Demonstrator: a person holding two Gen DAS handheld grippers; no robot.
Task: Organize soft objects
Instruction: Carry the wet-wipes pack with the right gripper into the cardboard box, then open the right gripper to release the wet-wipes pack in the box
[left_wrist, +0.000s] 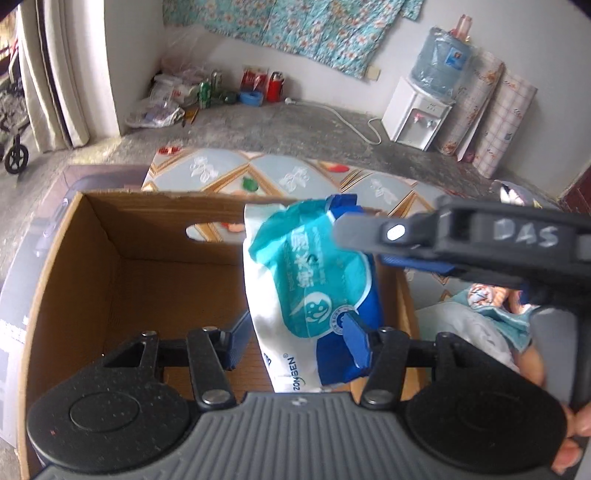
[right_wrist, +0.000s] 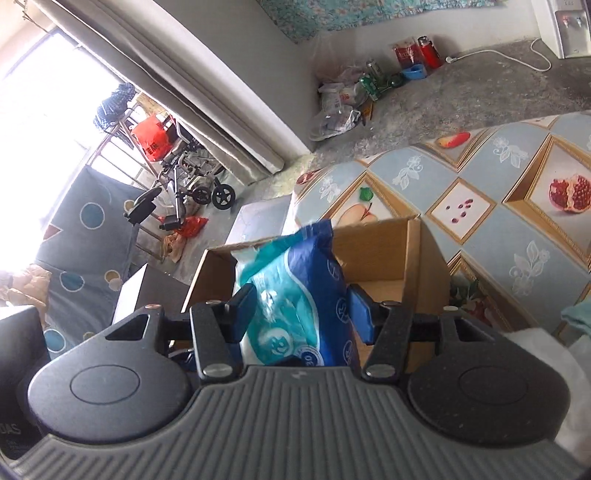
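A soft wet-wipes pack (left_wrist: 314, 291), white, teal and blue, hangs upright over an open cardboard box (left_wrist: 92, 258). My left gripper (left_wrist: 299, 339) is shut on the lower part of the pack. My right gripper (right_wrist: 301, 314) is shut on the same pack (right_wrist: 295, 295) from the other side; its finger (left_wrist: 373, 232) crosses the left wrist view at the pack's top right. The box (right_wrist: 388, 251) shows behind the pack in the right wrist view, and its inside looks bare.
The box sits on a table with a fruit-patterned cloth (right_wrist: 498, 177). Soft cloth items (left_wrist: 491, 310) lie right of the box. A dark case (left_wrist: 22, 258) stands left of it. A water dispenser (left_wrist: 417, 114) and floor clutter (left_wrist: 207, 92) line the far wall.
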